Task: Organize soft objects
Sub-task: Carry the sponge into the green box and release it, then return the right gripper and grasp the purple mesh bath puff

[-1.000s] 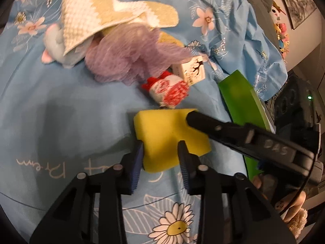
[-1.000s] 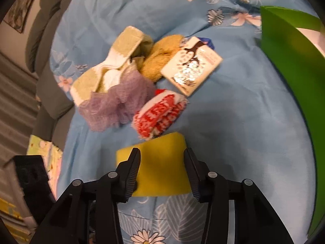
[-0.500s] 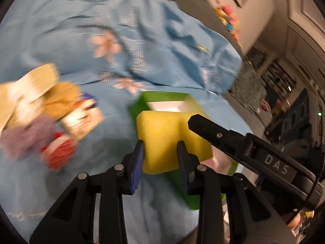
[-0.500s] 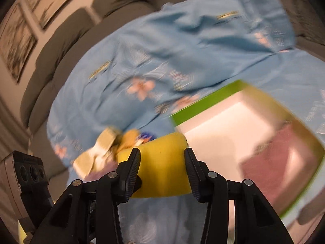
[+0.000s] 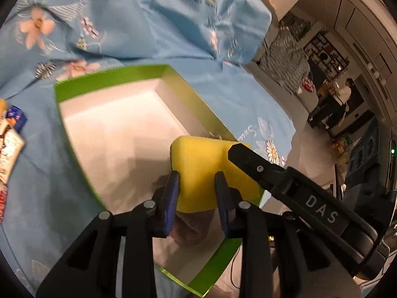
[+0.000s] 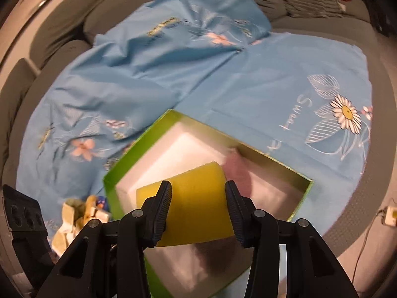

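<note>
The yellow sponge [image 5: 198, 171] is pinched by both the left gripper [image 5: 196, 193], whose jaws are closing on it, and the right gripper [image 6: 198, 206], and is held above the green box [image 5: 109, 77]. A dark pinkish cloth [image 6: 238, 171] inside the box is blurred and partly hidden. Remaining soft items [image 6: 79, 213] are cut off at the left on the blue sheet [image 6: 273, 82].

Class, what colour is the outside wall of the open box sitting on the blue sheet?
Bright green outside, white inside; the box shows best in the left wrist view.
</note>
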The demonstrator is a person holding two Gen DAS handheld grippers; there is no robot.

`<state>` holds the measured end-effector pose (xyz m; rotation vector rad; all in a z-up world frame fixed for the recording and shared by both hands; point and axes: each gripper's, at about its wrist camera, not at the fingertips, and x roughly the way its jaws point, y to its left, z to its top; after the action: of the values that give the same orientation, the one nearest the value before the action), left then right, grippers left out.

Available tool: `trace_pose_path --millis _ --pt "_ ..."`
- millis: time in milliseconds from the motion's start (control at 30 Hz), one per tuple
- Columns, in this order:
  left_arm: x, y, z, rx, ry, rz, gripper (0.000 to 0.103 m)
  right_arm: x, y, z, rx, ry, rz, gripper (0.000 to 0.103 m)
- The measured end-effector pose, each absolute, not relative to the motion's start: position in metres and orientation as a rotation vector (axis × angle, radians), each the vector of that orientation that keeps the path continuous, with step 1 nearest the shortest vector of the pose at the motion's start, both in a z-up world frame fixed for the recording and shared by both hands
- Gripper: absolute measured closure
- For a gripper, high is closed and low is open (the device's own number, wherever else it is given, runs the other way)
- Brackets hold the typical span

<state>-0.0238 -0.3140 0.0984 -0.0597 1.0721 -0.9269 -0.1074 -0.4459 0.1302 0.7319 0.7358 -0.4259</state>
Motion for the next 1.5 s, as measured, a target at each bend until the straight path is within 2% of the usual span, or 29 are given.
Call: trace_pose_path --millis 433,500,533,567,667,767,800,867,1133,1333,1500 --pt "-0.03 -0.329 0.075 -0.003 1.158 -0.903 0.077 -0.11 -0.466 0.1 0.79 0.814 -0.506 0.055" --pt "-0.031 -0.32 0.081 -0.011 1.15 -0.909 0.073 -0.111 -0.464 0.102 0.779 0.801 -0.51 0.04" --pt "-0.032 -0.315 0.085 -0.024 1.135 -0.906 0.069 -0.113 -0.464 0.104 0.774 0.783 -0.51 0.024" --pt "-0.032 -0.306 0.091 -0.045 1.11 -0.898 0.061 -0.114 -0.462 0.107 0.765 0.766 -0.511 0.018" --pt "-0.033 -0.279 0.105 -0.093 1.046 -0.872 0.048 -0.119 -0.456 0.121 0.721 0.715 -0.539 0.017" --pt "-0.033 -0.241 0.117 -0.128 0.99 -0.82 0.042 -0.123 -0.446 0.133 0.699 0.65 -0.534 0.016" --pt "-0.033 -0.224 0.12 -0.139 0.967 -0.79 0.033 -0.122 -0.443 0.136 0.694 0.639 -0.529 0.016" --pt "-0.036 -0.193 0.12 -0.164 0.925 -0.728 0.023 -0.118 -0.432 0.141 0.673 0.626 -0.509 0.016" --pt "-0.022 -0.059 0.085 -0.169 0.922 -0.387 0.022 -0.084 -0.354 0.157 0.501 0.615 -0.287 0.012" --pt "-0.015 0.003 0.051 -0.224 0.97 -0.258 0.022 -0.055 -0.281 0.145 0.473 0.665 0.005 0.012" --pt "-0.024 0.029 0.051 -0.278 0.961 -0.218 0.022 -0.022 -0.22 0.122 0.409 0.791 0.139 0.012"
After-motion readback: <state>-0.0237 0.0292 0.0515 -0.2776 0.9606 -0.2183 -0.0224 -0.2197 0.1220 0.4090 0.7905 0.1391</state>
